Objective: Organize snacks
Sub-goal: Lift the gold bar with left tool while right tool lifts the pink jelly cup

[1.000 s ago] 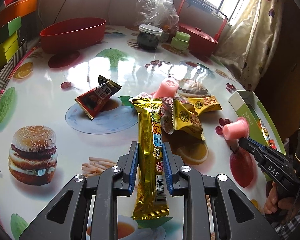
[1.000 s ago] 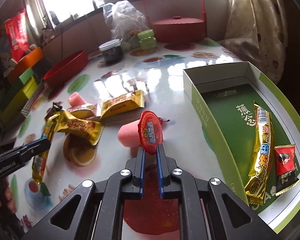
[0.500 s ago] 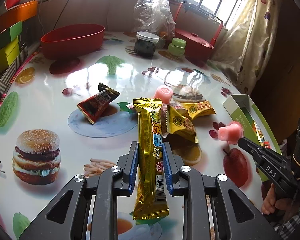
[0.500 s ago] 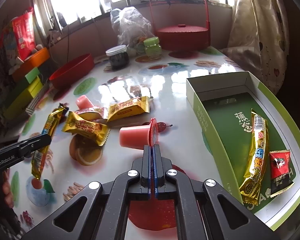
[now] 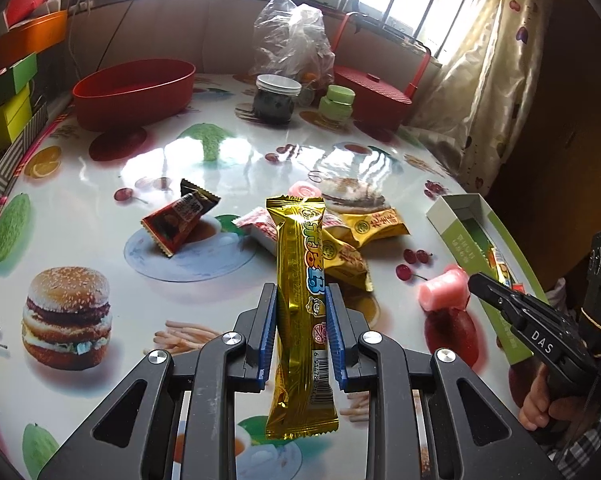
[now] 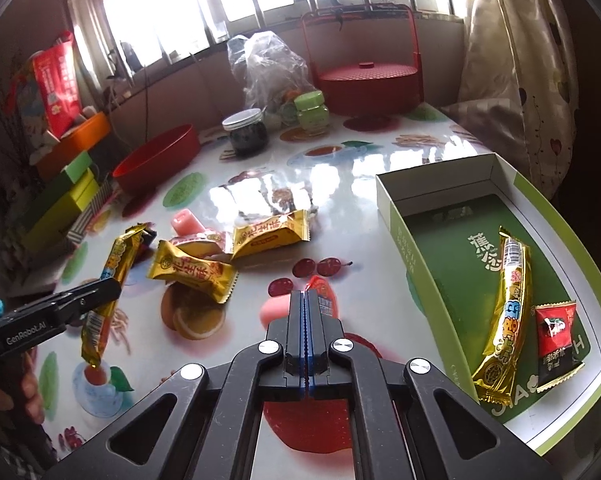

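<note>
The left gripper (image 5: pixel 301 312) grasps a gold snack bar (image 5: pixel 300 300). The right gripper (image 6: pixel 307 300), jaws clenched on a pink jelly cup's (image 6: pixel 276 312) lid edge, risks dropping it before the green box (image 6: pixel 396 232) at two o'clock.

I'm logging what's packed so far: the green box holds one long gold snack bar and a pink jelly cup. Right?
Not quite. The right wrist view shows the green box holding the long gold snack bar and a small red packet. The pink jelly cup is outside it, pinched in the right gripper.
</note>
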### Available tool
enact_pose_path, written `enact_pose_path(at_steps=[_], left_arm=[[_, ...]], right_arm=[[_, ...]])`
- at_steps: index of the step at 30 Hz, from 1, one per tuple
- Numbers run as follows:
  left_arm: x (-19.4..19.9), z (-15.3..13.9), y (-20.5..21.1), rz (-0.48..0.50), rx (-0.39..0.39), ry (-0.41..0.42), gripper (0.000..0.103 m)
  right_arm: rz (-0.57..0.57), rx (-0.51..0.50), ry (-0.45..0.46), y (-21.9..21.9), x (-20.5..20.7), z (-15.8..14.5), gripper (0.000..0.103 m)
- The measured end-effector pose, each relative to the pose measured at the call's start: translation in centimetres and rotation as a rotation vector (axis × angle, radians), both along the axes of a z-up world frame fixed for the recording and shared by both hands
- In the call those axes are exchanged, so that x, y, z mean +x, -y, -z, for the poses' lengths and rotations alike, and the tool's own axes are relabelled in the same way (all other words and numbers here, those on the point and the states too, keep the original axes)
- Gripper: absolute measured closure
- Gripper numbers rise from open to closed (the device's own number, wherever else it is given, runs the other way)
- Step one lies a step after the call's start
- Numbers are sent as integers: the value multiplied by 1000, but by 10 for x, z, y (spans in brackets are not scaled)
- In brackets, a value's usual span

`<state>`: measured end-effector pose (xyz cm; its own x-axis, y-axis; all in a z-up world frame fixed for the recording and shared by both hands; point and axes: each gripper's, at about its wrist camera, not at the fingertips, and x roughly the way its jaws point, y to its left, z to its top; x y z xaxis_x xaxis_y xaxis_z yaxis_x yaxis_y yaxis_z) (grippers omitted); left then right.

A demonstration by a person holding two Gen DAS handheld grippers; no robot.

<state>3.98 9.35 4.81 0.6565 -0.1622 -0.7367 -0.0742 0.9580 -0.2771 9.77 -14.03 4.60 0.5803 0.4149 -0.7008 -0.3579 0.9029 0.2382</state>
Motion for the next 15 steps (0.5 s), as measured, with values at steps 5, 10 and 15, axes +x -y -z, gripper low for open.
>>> enact_pose_path(at_steps=[5, 10, 15], left_arm=[[0, 3, 4, 12, -4, -10, 78], [1, 3, 6, 17, -5, -11, 78], [2, 5, 8, 24, -4, -19, 78]], right_arm=[[-18, 50, -11, 3, 1, 1, 85], [-21, 15, -12, -7, 8, 10, 48], [18, 87, -95, -7, 26, 28, 48]])
